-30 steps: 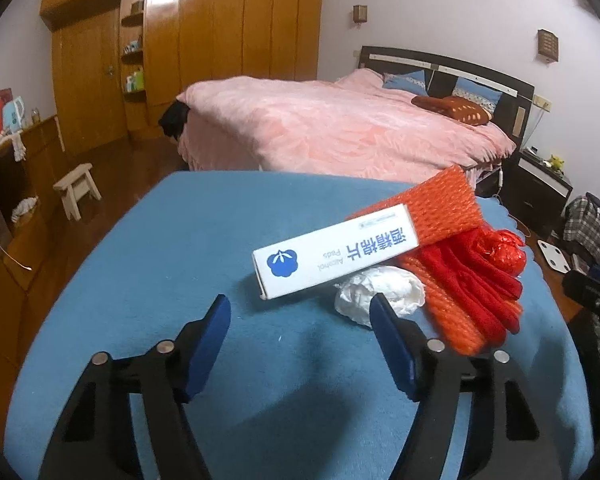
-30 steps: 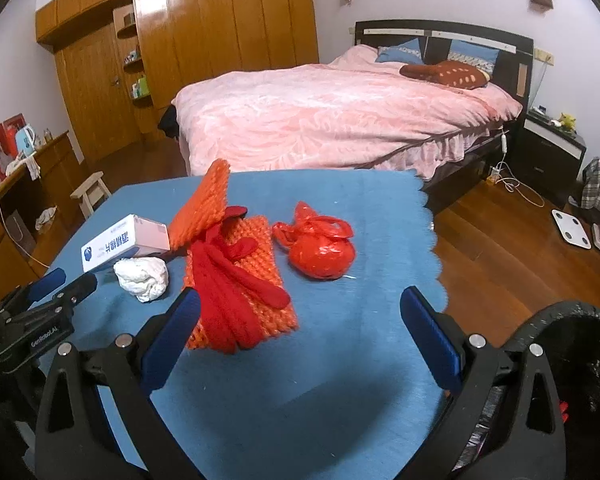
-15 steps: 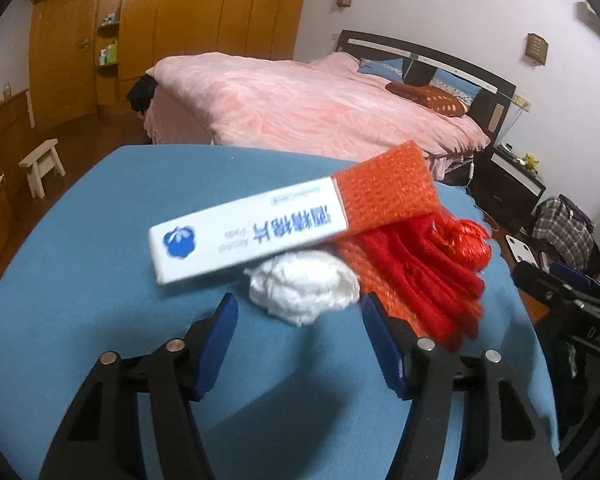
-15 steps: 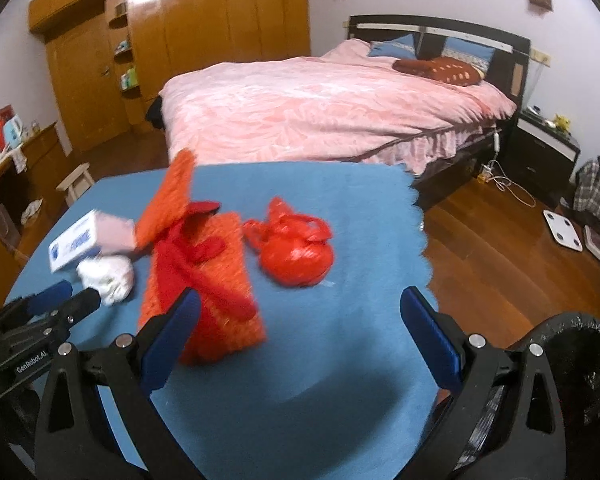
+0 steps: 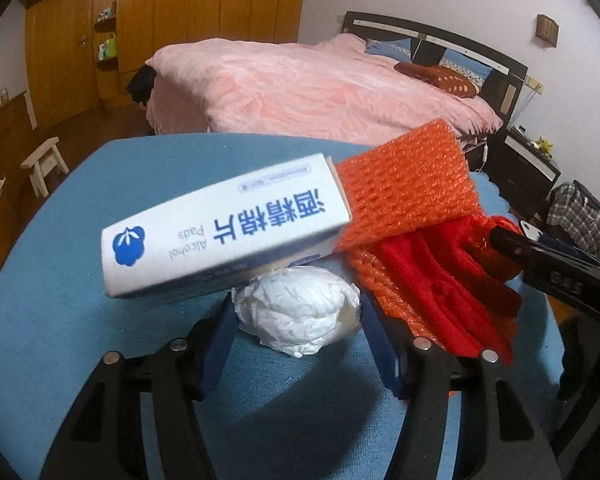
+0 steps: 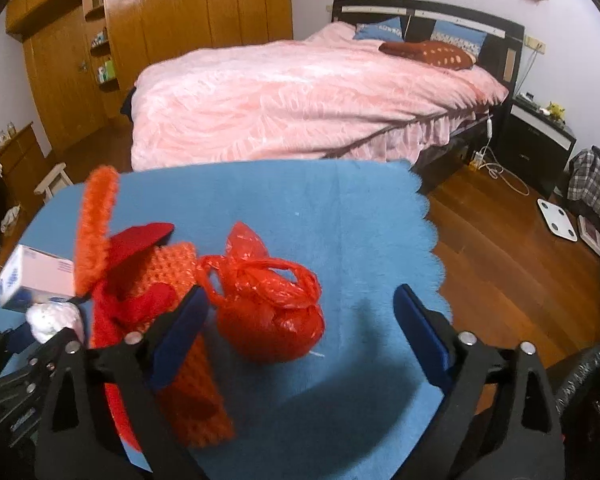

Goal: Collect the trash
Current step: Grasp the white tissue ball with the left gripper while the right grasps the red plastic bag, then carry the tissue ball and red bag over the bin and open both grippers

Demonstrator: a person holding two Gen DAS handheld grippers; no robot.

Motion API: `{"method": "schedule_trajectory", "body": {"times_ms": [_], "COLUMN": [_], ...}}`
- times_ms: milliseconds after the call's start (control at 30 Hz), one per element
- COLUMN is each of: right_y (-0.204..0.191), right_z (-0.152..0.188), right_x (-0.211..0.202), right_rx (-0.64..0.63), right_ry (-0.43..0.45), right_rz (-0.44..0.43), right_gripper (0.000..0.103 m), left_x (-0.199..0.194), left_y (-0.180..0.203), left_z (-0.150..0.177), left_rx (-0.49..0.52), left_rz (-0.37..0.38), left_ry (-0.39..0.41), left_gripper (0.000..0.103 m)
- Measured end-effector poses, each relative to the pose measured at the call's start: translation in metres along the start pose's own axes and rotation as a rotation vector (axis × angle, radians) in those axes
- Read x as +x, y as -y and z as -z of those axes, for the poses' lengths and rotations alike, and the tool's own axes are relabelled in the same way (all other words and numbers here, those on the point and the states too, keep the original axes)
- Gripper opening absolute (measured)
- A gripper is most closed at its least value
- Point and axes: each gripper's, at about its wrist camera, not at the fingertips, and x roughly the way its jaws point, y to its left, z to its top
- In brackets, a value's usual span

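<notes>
On the blue cloth, the left tool is closing around the white wad, pads not yet pressing.

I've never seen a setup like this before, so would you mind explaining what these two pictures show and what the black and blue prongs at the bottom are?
Those prongs are two handheld grippers; a person carries one in each hand, each with a fisheye camera looking along its fingers. One picture comes from the left gripper, the other from the right gripper.

On the blue tablecloth lie trash items: a white alcohol-pad box, a crumpled white wad, orange foam netting with red material on it, and a tied red plastic bag.

Nothing is held yet. The left gripper's jaws are closing around the wad, the right's around the bag.
</notes>
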Motion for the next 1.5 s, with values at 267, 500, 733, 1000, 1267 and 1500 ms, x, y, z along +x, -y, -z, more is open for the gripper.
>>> {"method": "schedule_trajectory", "body": {"times_ms": [267, 500, 733, 1000, 1267, 1500], "right_y": [-0.009, -0.012, -0.012, -0.007, -0.002, 0.010], "right_z": [0.006, 0.008, 0.005, 0.006, 0.030, 0.045], "right_x": [0.018, 0.018, 0.008, -0.036, -0.076, -0.118], "right_rx": [-0.028, -0.033, -0.017, -0.013, 0.007, 0.023], "right_ry": [-0.067, -0.067, -0.047, 0.022, 0.047, 0.069], "right_rz": [-0.066, -0.053, -0.058, -0.097, -0.153, -0.169], "right_gripper": [0.046, 0.037, 0.035, 0.034, 0.034, 0.035], "left_x": [0.006, 0.007, 0.004, -0.031, -0.067, -0.108], "left_y": [-0.005, -0.006, -0.006, 0.003, 0.012, 0.031], "left_z": [0.000, 0.001, 0.002, 0.015, 0.027, 0.021], "left_rx": [-0.012, -0.012, -0.017, 0.001, 0.002, 0.035], "left_rz": [-0.014, -0.023, -0.020, 0.023, 0.053, 0.031], "left_ry": [-0.017, -0.016, -0.003, 0.070, 0.114, 0.135], "left_gripper": [0.055, 0.047, 0.041, 0.035, 0.035, 0.035]}}
